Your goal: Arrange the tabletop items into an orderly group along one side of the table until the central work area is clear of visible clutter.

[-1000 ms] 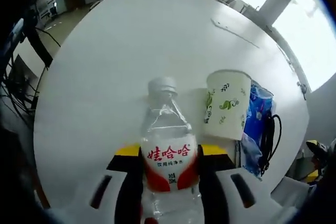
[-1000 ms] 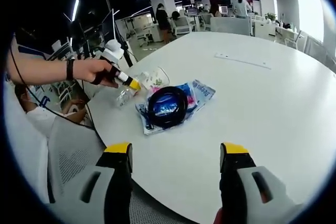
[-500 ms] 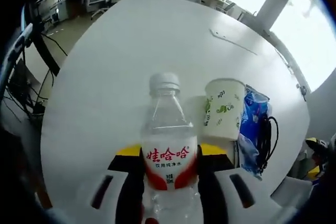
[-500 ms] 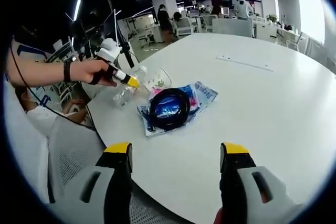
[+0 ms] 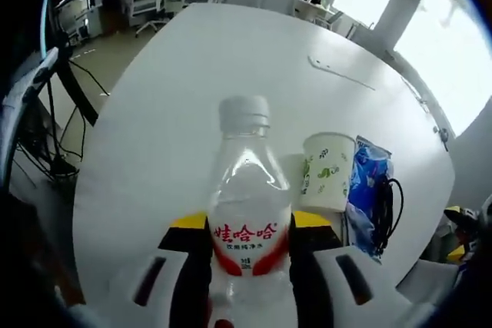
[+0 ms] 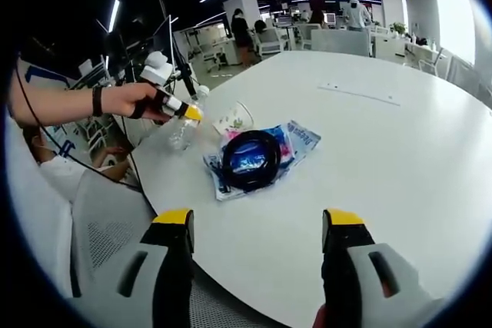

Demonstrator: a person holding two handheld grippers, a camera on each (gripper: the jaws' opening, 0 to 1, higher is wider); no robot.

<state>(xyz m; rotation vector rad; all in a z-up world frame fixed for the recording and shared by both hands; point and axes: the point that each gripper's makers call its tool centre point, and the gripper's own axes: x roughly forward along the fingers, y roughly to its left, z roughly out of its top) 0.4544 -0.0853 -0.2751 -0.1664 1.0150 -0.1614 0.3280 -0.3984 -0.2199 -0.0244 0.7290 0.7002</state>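
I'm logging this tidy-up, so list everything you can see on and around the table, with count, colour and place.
water bottle: one, clear with white cap and red label, held between the left gripper's jaws
paper cup: one, white with green leaves, beside the bottle
plastic packet: one, blue, flat beside the cup
cable: one, black, coiled on the packet
strip: one, white, far across the table
table: one, white, round
office desks and chairs: several, background
left gripper: shut on the bottle
right gripper: open, over the table edge
hand: holding the left gripper
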